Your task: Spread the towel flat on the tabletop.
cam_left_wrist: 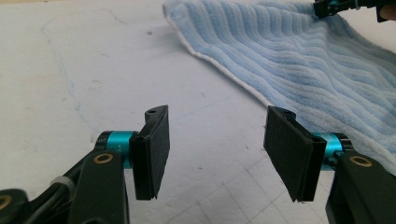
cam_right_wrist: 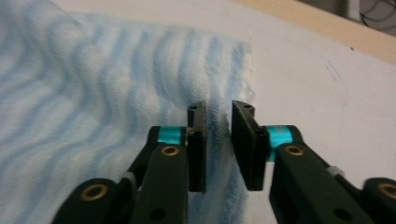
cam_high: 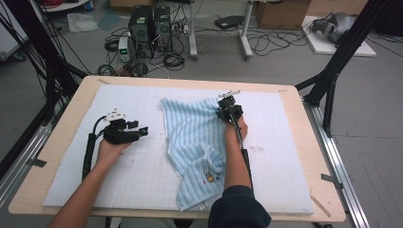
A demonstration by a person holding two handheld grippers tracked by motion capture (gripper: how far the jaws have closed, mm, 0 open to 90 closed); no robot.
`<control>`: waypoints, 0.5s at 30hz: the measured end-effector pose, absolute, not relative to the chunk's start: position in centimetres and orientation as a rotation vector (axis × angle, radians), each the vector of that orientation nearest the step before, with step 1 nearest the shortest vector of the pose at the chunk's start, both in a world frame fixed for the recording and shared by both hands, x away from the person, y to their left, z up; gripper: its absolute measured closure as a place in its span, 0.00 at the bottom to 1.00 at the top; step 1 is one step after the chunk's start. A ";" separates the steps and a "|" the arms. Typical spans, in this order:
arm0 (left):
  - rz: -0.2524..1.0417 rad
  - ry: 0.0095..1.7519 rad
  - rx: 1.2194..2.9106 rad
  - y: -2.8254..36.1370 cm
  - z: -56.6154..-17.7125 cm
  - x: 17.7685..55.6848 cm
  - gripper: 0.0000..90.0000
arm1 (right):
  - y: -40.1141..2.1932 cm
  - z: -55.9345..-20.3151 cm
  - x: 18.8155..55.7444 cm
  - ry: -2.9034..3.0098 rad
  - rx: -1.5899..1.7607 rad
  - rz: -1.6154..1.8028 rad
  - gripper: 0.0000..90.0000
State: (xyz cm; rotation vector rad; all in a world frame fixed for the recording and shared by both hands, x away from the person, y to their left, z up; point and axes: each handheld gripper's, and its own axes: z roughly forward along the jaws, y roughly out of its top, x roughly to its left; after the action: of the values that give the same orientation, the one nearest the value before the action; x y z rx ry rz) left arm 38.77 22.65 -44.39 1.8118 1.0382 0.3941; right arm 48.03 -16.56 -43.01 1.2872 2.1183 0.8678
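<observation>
My right jaws (cam_right_wrist: 218, 142) are pinching the towel (cam_high: 190, 137) at its one-o'clock corner; my left jaws (cam_left_wrist: 215, 154), apart, are idling at nine o'clock.

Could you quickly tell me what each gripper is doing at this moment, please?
Left gripper: open, holding nothing, over the white mat.
Right gripper: jaws nearly closed around a fold of the blue towel.

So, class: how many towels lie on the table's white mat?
1. A blue striped towel lies crumpled mid-mat, its far corner between the right gripper jaws. More could hide under its folds.
</observation>
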 end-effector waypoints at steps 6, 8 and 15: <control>0.332 1.028 1.801 21.8 -44.5 38.7 0.46 | -17.9 -41.8 45.8 2.131 1.252 1.061 0.63; 0.301 1.021 1.792 21.0 -44.6 38.6 0.46 | -18.7 -41.5 44.9 2.129 1.235 1.118 0.60; 0.255 0.956 1.899 17.0 -45.0 38.9 0.45 | -21.1 -40.5 41.5 2.151 1.171 1.195 0.54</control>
State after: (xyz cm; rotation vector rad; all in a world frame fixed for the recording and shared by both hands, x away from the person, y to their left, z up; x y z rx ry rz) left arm 38.93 16.96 -44.97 1.8993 0.9562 0.2547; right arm 41.51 -21.08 -40.54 1.1706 2.1511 1.1953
